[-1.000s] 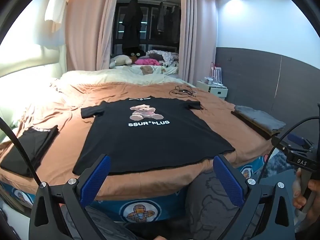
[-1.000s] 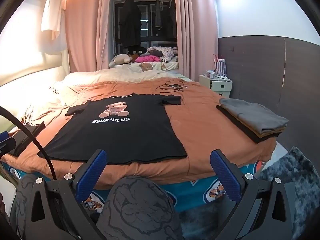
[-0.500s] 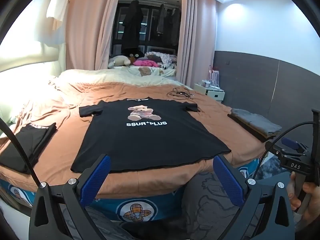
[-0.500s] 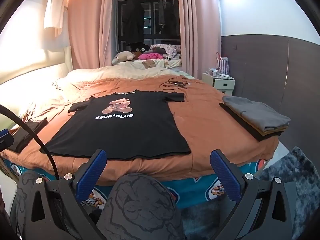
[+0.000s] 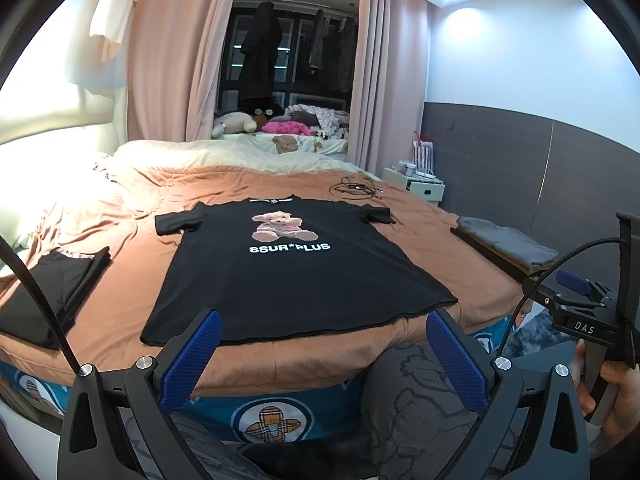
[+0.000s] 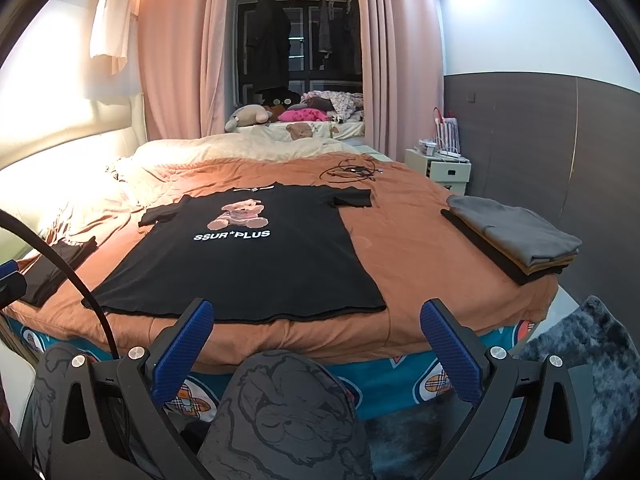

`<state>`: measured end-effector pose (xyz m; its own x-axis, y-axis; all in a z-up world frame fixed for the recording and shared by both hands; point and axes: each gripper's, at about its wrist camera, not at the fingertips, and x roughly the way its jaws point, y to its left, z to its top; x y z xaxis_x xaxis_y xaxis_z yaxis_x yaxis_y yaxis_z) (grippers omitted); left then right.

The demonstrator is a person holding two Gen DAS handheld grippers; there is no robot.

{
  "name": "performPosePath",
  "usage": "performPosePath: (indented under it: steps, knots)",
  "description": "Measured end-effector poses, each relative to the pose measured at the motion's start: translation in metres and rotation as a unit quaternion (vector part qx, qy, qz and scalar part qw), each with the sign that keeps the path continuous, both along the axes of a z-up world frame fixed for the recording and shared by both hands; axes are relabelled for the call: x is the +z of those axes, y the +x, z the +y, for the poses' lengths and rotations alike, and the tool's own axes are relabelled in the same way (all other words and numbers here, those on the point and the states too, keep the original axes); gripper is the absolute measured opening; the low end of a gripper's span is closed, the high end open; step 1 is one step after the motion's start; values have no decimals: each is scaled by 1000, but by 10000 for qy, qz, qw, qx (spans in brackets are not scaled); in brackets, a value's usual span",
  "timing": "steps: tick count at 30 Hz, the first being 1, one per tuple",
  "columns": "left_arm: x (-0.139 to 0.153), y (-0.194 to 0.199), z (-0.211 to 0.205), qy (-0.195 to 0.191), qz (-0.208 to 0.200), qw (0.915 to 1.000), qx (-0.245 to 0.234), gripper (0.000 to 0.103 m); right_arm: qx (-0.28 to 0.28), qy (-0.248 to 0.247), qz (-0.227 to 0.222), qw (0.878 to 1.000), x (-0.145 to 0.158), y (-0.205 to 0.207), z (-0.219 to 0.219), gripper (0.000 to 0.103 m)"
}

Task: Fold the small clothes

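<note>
Left tongs [image 5: 320, 354] spread wide, gripping nothing, short of the bed [image 5: 120, 320]; right tongs [image 6: 316, 344] likewise wide and bare; black bear-print T-shirt [image 5: 288, 276] flat on the brown cover, hem nearest; folded black garment [image 5: 52, 292] partly hidden behind a cable [image 5: 36, 304].

— What's ahead of my right gripper [image 6: 318, 344]?
— Its fingers [image 6: 182, 346] spread wide, holding nothing; black teddy-bear T-shirt [image 6: 248, 252] flat on the bed [image 6: 420, 252], folded stack [image 6: 516, 236] right.
</note>
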<state>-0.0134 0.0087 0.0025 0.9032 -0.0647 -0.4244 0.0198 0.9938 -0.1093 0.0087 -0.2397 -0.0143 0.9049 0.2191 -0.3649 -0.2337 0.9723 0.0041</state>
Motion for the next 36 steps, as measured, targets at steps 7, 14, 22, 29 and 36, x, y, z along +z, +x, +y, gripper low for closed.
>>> performPosePath:
  steps: [7,14,22,29,36]
  knots:
    - [-3,0,1,3,39,10000,5,103,4,36,22,10000,0,0,1,103]
    - [-3,1,4,-48,70,10000,37,103,-40,30,8,10000,-1,-2,1,103]
    - [-4,-1,6,-43,69,10000,48,103,-30,61,21,10000,0,-2,3,103]
    - [-6,-2,6,-45,69,10000,43,103,21,197,81,9998,2,-2,0,103]
    - [-9,-2,11,-42,114,9999,45,103,46,282,118,9995,5,-2,0,103]
